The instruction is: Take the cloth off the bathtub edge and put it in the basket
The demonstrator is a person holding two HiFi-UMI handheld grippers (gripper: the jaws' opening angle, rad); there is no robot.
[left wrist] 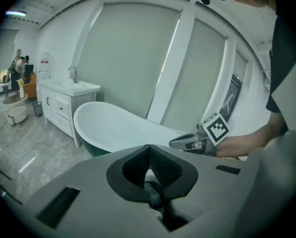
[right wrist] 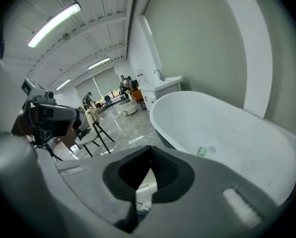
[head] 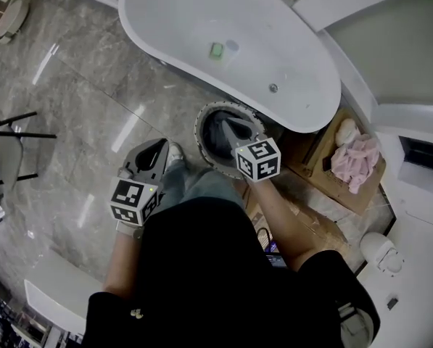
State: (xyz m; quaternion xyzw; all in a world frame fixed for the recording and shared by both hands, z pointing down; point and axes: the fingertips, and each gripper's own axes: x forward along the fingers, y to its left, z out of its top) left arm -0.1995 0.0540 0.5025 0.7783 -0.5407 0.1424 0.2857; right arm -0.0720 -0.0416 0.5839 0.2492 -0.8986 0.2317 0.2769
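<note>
Cloth [head: 215, 141] in basket [head: 199, 130], marker cube [head: 258, 159] above

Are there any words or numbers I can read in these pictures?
No words or numbers can be read.
Black-and-white marker cubes: square patterns only, no letters.
Red-and-white notice beside the white vanity cabinet: too small to read.

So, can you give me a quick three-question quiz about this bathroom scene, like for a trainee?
1. True or false: the pink cloths lie inside the bathtub.
2. The right gripper is above: A the basket, B the chair, C the washbasin?
3. What colour is the small item on the tub's floor?
Key: 1 false; 2 A; 3 green.
</note>
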